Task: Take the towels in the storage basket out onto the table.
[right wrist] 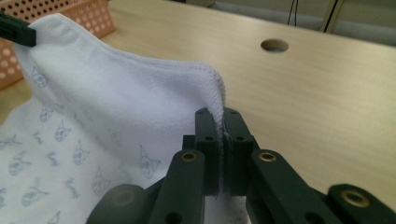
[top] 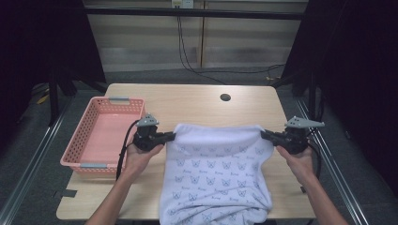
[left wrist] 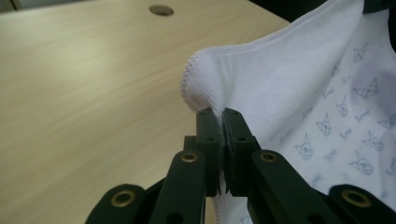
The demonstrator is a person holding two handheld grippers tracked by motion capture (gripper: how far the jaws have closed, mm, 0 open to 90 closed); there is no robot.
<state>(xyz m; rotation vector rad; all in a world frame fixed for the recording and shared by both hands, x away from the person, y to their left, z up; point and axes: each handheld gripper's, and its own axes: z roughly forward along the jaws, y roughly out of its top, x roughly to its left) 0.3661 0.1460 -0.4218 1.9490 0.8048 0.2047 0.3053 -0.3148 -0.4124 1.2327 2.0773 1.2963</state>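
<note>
The towel point(top: 218, 164), printed with cat faces and unreadably small words, is pinched at its corners by the left gripper point(top: 172, 136) and right gripper point(top: 264, 134).

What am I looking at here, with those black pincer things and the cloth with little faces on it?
No machine is moving by itself here: a person holds a hand tool with two black jaws in each hand. The wide picture comes from a camera above the table, looking forward and down. There the left gripper and the right gripper each pinch a far corner of a white towel printed with small cat faces. The far edge looks lifted and stretched between them, while the near end hangs over the table's front edge. The other two pictures come from small cameras riding on the tools, looking along the jaws, which are closed on the towel's stitched edge. On the wooden table a pink basket stands to the left, with nothing visible inside, and a round hole sits near the far edge.
</note>
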